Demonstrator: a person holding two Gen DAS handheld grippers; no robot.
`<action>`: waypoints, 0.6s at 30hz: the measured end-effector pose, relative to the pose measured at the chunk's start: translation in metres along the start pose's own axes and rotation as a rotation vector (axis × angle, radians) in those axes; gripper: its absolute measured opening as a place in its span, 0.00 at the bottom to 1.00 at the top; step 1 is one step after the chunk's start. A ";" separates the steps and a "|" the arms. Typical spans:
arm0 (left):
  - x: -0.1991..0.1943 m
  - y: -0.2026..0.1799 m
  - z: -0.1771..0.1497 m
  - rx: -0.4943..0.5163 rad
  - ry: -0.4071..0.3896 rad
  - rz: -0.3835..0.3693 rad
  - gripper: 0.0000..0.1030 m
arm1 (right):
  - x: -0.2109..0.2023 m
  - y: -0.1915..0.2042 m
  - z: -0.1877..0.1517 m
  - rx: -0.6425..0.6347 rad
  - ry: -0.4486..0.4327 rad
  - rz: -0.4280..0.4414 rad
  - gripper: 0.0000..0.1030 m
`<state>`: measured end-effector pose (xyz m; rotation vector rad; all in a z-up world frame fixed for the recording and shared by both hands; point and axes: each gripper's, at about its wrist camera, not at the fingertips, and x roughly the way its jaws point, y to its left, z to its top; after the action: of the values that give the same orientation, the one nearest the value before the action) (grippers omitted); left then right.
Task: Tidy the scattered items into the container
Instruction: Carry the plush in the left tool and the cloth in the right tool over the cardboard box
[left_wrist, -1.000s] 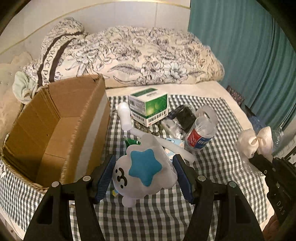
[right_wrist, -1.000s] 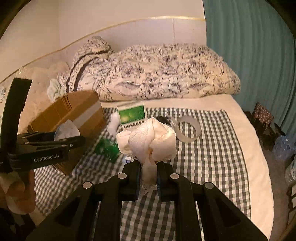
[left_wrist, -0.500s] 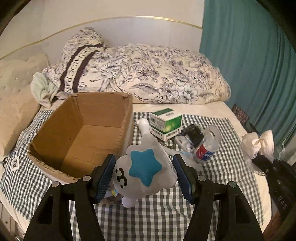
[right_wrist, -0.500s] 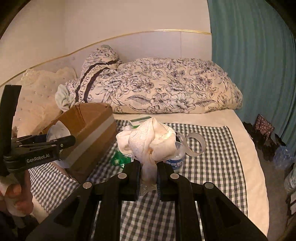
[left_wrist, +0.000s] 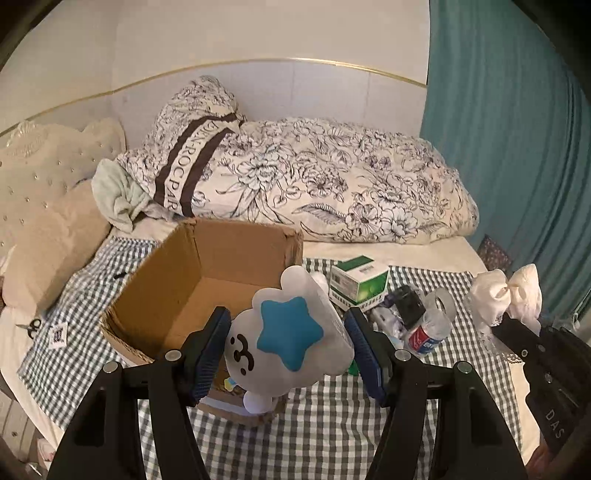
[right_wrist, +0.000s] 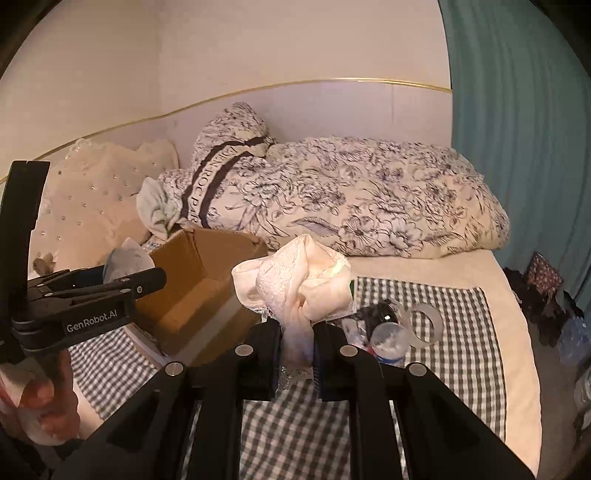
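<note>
Bed: scissors (left_wrist: 28, 326) only left view.

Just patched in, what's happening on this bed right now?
A person is tidying loose items into the open brown cardboard box on the checked cloth. The left hand-held gripper grips a white plush toy with a blue star beside the box's near corner. The right hand-held gripper is clamped on a bundled cream lace cloth, held above the cloth. A green-and-white carton, a small plastic bottle and a tape roll still lie out.
</note>
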<state>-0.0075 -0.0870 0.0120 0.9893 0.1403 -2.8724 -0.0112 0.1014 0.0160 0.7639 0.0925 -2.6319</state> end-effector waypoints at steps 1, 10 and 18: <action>-0.001 0.001 0.003 0.003 -0.006 0.007 0.64 | 0.001 0.001 0.002 -0.001 0.000 0.004 0.13; 0.007 0.038 0.033 -0.013 -0.001 0.066 0.63 | 0.019 0.018 0.036 -0.020 -0.009 0.055 0.13; 0.017 0.076 0.055 0.024 -0.011 0.147 0.64 | 0.046 0.047 0.061 -0.049 0.000 0.119 0.13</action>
<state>-0.0452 -0.1701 0.0408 0.9454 0.0311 -2.7517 -0.0593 0.0312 0.0459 0.7300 0.1083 -2.5076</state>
